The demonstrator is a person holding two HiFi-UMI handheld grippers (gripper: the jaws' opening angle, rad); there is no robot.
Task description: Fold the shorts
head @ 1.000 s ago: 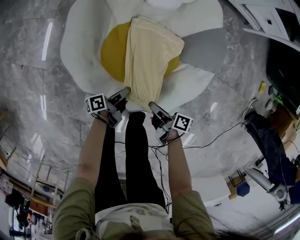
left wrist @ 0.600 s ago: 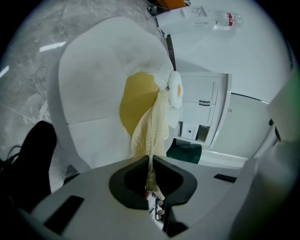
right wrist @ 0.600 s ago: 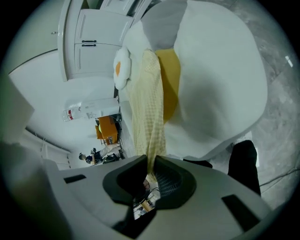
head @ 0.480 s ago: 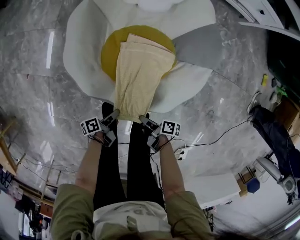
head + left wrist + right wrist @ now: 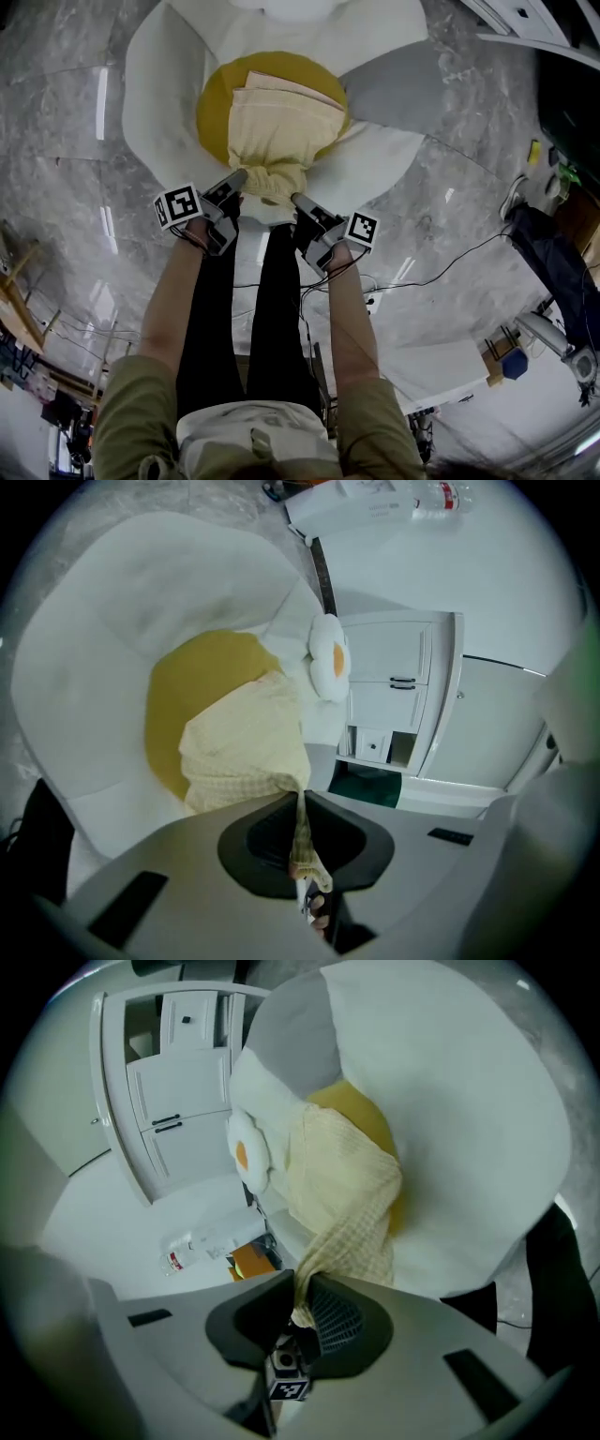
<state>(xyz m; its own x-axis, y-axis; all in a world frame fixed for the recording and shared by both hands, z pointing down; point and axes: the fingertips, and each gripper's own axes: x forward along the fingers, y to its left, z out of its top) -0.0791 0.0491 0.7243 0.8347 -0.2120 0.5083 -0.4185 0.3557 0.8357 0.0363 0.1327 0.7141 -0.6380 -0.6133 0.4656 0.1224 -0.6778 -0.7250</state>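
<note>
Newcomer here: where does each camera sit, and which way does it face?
Head view: on the person's head, facing steeply down at pale yellow checked shorts on a white-and-yellow egg-shaped rug; shows forearms, legs, left gripper, right gripper.
Left gripper view: on the left gripper, facing along its jaws, shut on the shorts.
Right gripper view: same on the right gripper, jaws gripping the shorts.
Both gripper views share a small egg-shaped cushion.

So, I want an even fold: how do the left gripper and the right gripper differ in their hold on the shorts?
The left gripper pinches a thin, flat strip of the shorts; the right gripper holds a thicker, bunched wad. In the head view the left gripper sits a little farther from the person than the right gripper. Both are shut on the shorts' near edge, which is bunched between them.
</note>
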